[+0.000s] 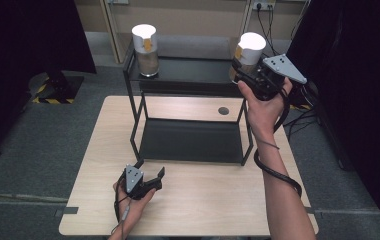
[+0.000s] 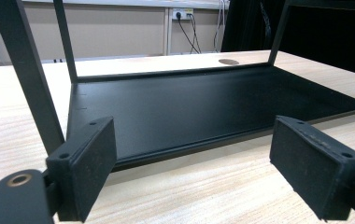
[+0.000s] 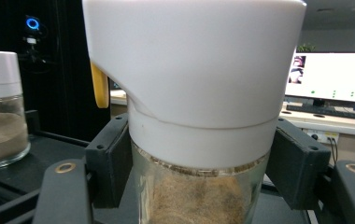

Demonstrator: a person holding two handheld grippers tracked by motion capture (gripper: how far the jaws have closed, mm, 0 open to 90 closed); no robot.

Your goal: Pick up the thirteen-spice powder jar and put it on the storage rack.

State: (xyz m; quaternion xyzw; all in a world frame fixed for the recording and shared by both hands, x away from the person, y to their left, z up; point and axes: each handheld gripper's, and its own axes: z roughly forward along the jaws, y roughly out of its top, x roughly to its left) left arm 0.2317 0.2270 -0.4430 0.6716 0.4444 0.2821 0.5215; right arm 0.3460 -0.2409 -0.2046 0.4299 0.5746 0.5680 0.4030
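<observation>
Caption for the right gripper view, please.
Right gripper clamps a white-lidded glass jar of brown powder; second jar stands beyond.

Overhead light, even on table (image 1: 188, 200); white jar lids (image 1: 251, 41) blown out by glare; surroundings dim; high view soft, slightly blurred.

Two-tier rack (image 1: 135, 125) placed on worktop (image 1: 103, 170), one jar (image 1: 145, 50) stood on upper shelf at left, second jar (image 1: 249, 50) held at right by right hand-held gripper (image 1: 243, 70), left hand-held gripper (image 1: 150, 172) positioned before rack.
</observation>
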